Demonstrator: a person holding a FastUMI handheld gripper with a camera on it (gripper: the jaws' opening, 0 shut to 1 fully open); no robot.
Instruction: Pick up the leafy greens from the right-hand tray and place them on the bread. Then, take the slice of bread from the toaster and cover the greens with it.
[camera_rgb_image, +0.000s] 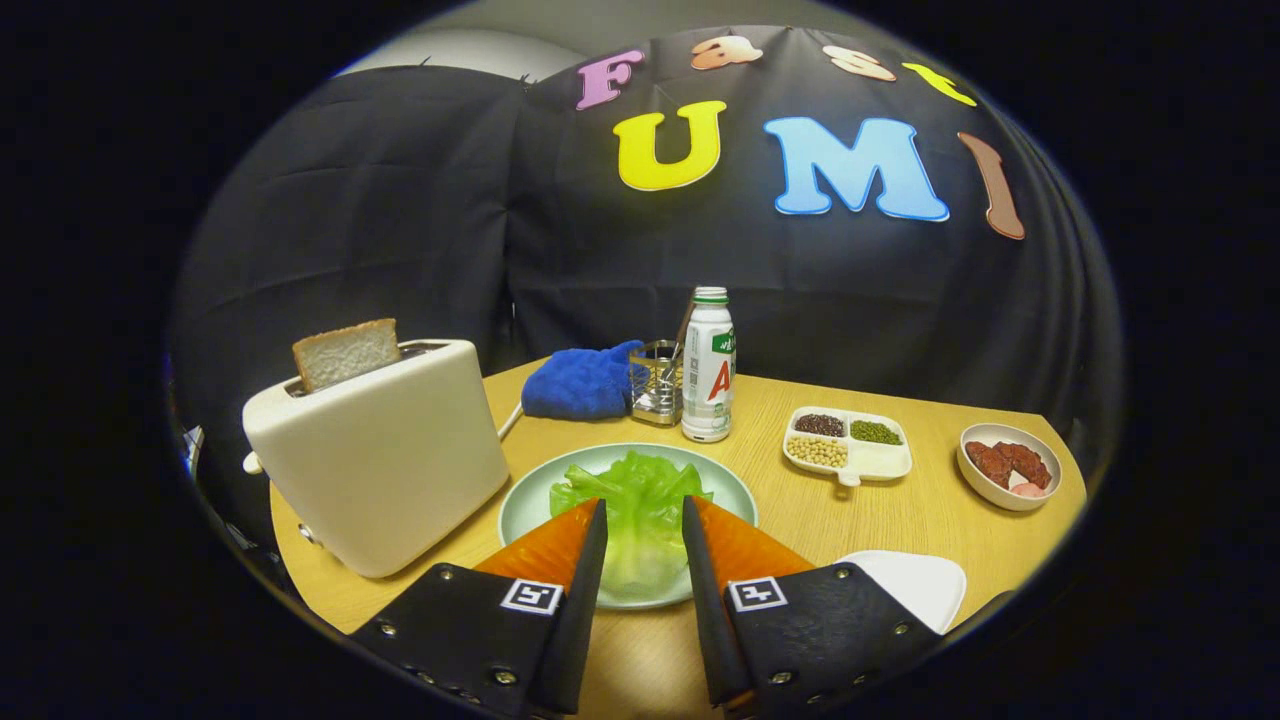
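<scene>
Leafy greens (640, 500) between the parted fingers of the gripper (645, 520), spread on a plate (525, 505), nothing gripped. Soft, light, tearable; best pinched at a ruffled edge. Long axis running away from fingers. Beyond, left: bread slice (346, 352) upright in toaster (385, 460).

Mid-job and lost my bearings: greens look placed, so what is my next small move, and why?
Probably lift and swing toward the toaster. The lettuce leaf already lies on the green plate, the gripper is open with its fingers either side of it, and the bread slice stands up from the toaster slot, ready to take.
</scene>
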